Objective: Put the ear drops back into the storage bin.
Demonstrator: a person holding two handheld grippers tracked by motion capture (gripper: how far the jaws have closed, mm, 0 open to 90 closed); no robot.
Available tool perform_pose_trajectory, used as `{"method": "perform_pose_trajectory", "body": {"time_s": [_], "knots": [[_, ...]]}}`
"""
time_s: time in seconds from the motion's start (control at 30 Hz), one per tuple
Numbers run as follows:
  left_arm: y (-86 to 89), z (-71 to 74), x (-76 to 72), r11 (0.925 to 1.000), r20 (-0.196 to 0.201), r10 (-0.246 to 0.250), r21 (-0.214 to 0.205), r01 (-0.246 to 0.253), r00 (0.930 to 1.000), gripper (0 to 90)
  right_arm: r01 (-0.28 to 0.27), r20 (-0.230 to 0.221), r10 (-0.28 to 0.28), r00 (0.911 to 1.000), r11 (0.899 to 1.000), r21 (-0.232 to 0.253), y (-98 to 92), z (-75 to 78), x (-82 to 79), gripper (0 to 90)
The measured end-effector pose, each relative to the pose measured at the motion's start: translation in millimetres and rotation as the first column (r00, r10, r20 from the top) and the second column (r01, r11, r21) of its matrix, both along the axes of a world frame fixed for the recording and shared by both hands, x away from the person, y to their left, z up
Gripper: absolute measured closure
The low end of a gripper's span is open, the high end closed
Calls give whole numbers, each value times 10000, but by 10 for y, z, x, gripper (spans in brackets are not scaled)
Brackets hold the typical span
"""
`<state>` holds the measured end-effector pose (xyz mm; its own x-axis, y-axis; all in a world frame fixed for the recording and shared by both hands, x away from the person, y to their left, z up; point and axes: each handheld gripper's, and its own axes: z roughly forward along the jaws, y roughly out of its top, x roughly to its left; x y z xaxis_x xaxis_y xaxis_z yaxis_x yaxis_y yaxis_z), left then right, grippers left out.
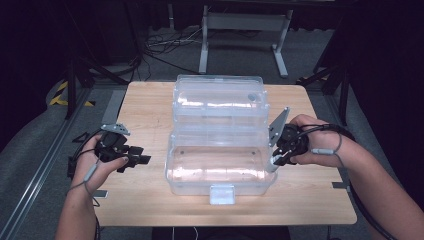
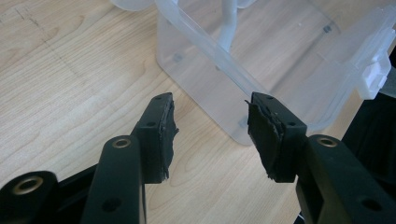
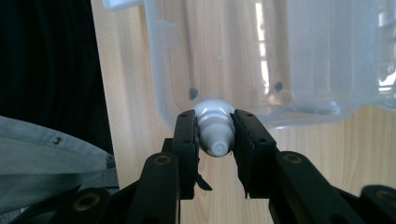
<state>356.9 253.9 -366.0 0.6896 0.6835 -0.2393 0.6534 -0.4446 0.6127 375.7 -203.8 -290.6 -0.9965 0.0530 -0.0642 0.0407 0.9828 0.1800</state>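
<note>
- Right hand-held gripper sits at the right end of the clear plastic box, pinching a small white tube w/ a ribbed cap.
- In the right gripper view the tube is clamped between the two black pads, cap end pointing back toward the camera, body end just over the box rim.
- High view: tube shows as a pale bit at the gripper tip, right at the box's right wall; can't tell if it touches the wall.
- Left hand-held gripper is spread, nothing between the jaws; it sits over the wooden surface left of the box, clear of it, tips aimed at the box.
- Left gripper view: both pads apart, rubber looks frayed at the edges; bare wood under them, box corner just beyond.
- Box stands mid-surface, lid swung open & standing up at the far side; front latch faces the person.
- Lower tub looks see-through w/ wood grain visible through the bottom.
- Person's left hand & right hand each wrap a gripper body; cables trail back along the forearms.
- Grey three-cornered plate on the right gripper is tilted up next to the lid.
</note>
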Motion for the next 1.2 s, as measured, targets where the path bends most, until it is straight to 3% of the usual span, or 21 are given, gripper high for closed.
{"method": "perform_pose_trajectory", "body": {"time_s": [0.37, 0.77, 1.2], "knots": [[-18, -10, 4, 10000, -46, -29, 26, 29, 10000, 517, -332, -276, 324, 9991, 9989, -316, 127, -179, 35, 714], [-14, -16, 10, 10000, -77, -40, 39, 40, 10000, 518, -350, -525, 308, 9981, 9962, -803, 180, -366, 67, 714], [-6, -36, 24, 10000, -149, -30, 35, 30, 9999, 518, -286, -745, 214, 9970, 9948, -976, 207, -555, 113, 714]]}}
